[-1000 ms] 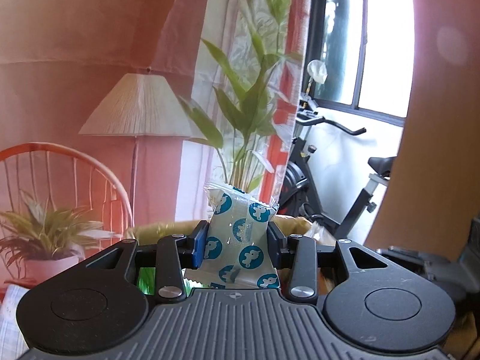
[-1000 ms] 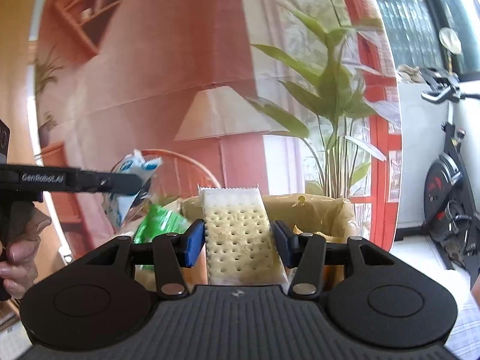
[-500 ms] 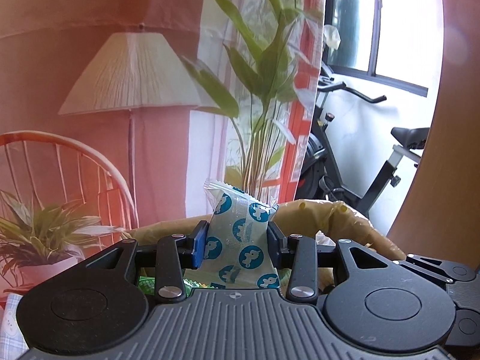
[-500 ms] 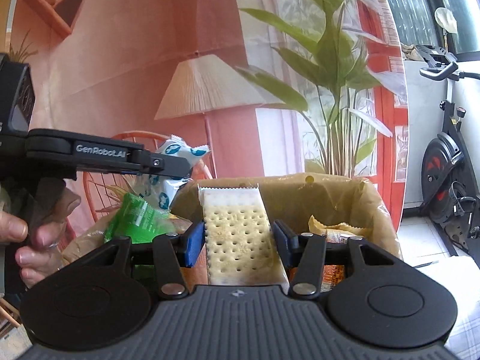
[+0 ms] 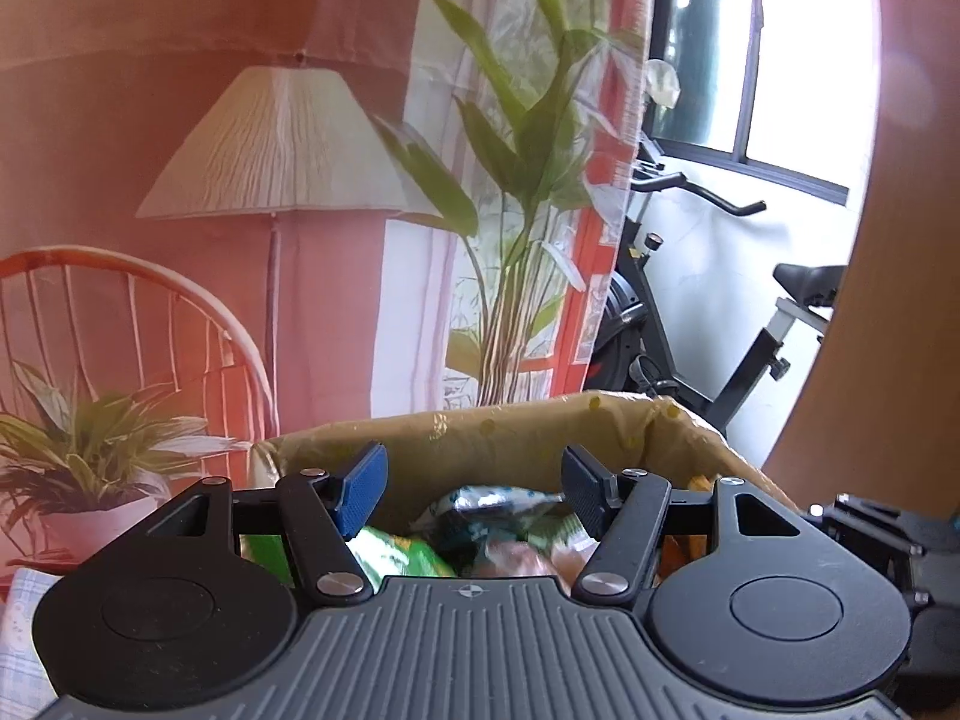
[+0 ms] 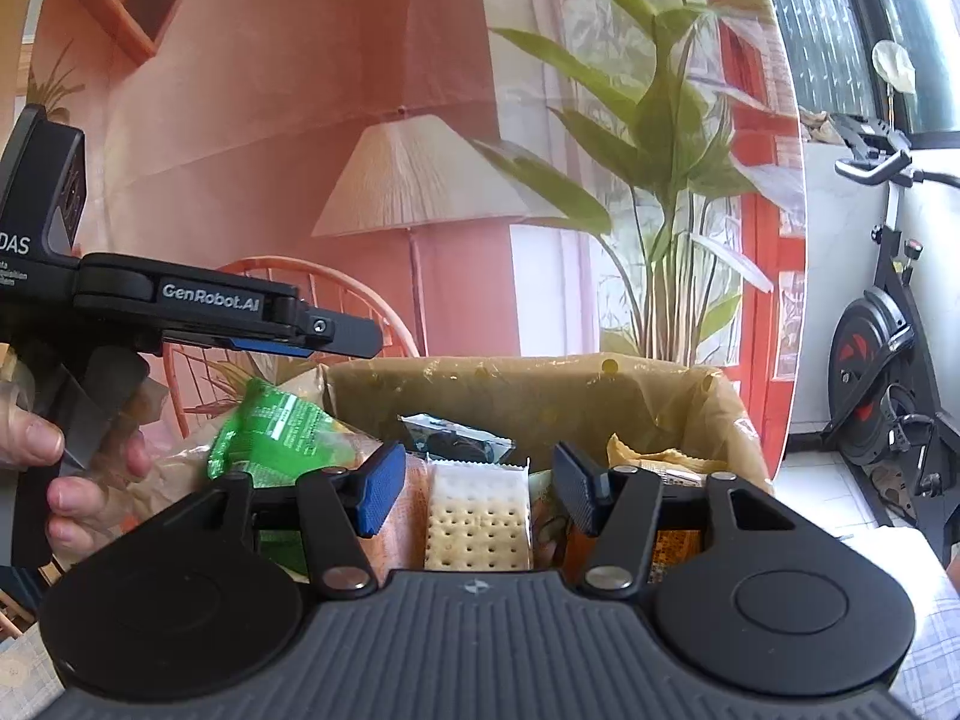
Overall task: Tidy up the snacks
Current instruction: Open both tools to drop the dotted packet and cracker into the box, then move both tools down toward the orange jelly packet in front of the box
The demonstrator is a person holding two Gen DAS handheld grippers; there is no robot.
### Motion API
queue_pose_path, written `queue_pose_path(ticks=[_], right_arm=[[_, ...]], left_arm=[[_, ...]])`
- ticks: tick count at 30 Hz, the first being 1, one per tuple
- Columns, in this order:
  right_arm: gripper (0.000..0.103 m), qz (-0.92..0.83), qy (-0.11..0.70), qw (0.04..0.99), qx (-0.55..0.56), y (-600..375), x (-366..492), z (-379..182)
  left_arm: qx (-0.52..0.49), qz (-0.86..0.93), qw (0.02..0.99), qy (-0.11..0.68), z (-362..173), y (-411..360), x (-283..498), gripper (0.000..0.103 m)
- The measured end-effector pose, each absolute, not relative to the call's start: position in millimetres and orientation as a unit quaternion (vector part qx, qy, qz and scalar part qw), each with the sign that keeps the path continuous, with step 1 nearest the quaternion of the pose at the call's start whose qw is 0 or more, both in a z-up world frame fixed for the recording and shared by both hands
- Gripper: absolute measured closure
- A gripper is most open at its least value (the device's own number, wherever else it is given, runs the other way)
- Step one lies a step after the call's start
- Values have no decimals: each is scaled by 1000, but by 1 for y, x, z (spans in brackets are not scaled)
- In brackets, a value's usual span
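Both grippers hover level over the lined box [image 6: 540, 396] at frame centre, the left gripper [image 5: 474, 489] just opened and empty above its fallen blue-dotted packet [image 5: 492, 504], the right gripper [image 6: 474, 483] just parted beside the light, brittle cracker pack [image 6: 477, 519], best pinched across its flat faces.

Both tools point slightly downward, side by side. The left tool [image 5: 474, 483] has just been opening and its blue pads [image 5: 359, 491] grip nothing. The right tool [image 6: 478, 495] has been opening too, pads clear. A hand [image 6: 63, 468] grips the left tool's handle.
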State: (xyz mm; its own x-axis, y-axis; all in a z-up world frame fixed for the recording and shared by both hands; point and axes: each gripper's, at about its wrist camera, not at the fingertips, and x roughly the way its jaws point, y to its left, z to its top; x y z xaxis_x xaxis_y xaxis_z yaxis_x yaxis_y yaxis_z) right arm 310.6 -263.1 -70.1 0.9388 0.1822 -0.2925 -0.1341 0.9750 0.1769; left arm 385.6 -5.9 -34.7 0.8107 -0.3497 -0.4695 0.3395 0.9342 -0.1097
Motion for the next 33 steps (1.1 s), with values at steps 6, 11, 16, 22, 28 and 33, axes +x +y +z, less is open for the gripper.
queue_pose_path(ticks=[6,11,16,22,28,33], right_arm=[[45,81,143,983,82,-260,279,-65],[45,81,134,985,75,-255,245,-65],[45,81,130,985,74,-252,210,-71],[45,77,160,980,85,-249,184,-99],[45,67,211,971,88,-246,162,-140],[45,54,257,961,87,-249,146,-174]], left_arm=[[-4,-187,952,242,-33,4,341,36],[-15,-187,954,232,-37,16,297,37],[-26,-189,956,222,-47,23,256,37],[-52,-177,954,238,-76,26,228,37],[-68,-159,945,276,-117,20,220,38],[-74,-150,940,298,-143,18,216,38]])
